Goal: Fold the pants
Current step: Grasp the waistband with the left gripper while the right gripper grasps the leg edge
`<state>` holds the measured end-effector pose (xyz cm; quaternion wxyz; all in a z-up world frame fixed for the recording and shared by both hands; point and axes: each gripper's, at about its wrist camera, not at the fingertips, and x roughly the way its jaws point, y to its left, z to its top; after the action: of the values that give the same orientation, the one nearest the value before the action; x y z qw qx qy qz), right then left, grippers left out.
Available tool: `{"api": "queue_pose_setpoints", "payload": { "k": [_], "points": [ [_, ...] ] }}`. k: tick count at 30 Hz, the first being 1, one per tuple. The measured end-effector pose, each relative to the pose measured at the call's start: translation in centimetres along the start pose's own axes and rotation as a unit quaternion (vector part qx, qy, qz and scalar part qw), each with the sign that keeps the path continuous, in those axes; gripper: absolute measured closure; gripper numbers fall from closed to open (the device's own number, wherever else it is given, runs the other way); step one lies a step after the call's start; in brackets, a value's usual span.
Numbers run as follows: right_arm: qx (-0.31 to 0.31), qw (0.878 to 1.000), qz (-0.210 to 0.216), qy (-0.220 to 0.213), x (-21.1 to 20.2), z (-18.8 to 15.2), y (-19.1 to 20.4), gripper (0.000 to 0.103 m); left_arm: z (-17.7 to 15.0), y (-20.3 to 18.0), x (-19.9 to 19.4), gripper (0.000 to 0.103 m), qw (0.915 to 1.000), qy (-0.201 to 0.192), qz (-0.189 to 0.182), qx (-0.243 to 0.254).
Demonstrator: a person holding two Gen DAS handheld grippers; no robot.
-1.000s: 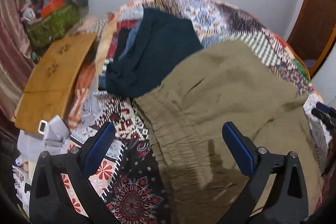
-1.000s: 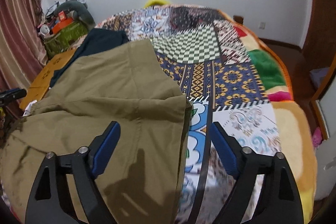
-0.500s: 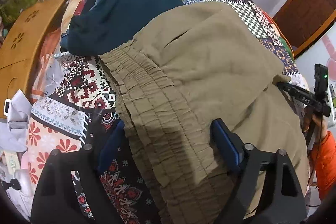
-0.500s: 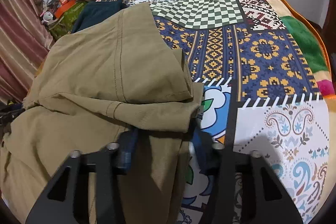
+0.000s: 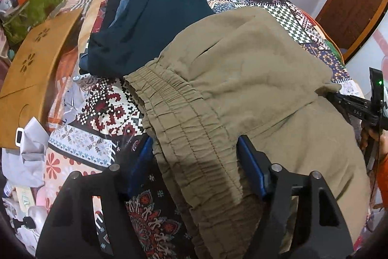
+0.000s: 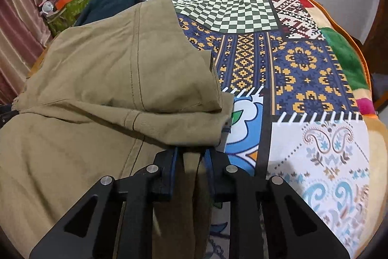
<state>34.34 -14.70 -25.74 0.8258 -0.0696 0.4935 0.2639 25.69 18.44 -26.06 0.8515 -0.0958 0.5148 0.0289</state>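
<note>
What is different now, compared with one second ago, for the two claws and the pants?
Both claws came down onto the olive pants. The right claw is closing on the hem fold; the left claw is closing around the elastic waistband. The dark garment stayed put.

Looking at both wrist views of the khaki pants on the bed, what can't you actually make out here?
- Left wrist view: left tool's closing jaws straddle the pants' waistband; contact is hidden by fabric.
- Right wrist view: right tool is closing on a cloth fold that buries its tips.
- Both views: the pant legs are cut off by the bottom edge.
</note>
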Motion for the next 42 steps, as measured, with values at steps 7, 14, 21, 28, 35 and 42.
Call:
{"api": "queue_pose_setpoints", "payload": {
  "k": [7,14,21,28,35,42],
  "points": [
    [-0.014,0.999,0.025,-0.039,-4.0,-0.3,0.4,0.080,1.0,0.6,-1.7,0.030,0.9999,-0.011,-0.004,-0.008],
    [-0.001,0.996,0.024,-0.087,-4.6,2.2,-0.1,0.062,2.8,2.0,1.3,0.023,0.9991,0.024,-0.012,-0.033],
    [0.010,0.999,0.030,-0.043,0.3,4.5,-1.1,0.061,3.6,1.3,3.5,0.022,0.9983,0.042,-0.031,-0.025],
    [-0.002,0.999,0.050,-0.016,2.4,3.4,-0.4,0.089,4.3,0.4,3.8,0.030,0.9986,0.040,-0.031,-0.017],
    [-0.058,0.998,-0.021,-0.006,1.2,2.0,0.1,0.093,5.6,-3.2,3.1,0.040,0.9972,0.005,0.026,0.070],
    [-0.030,0.999,-0.040,-0.008,0.1,0.3,-1.0,0.093,5.7,-2.3,4.2,0.039,0.9964,0.013,0.052,0.066]
  ]
}}
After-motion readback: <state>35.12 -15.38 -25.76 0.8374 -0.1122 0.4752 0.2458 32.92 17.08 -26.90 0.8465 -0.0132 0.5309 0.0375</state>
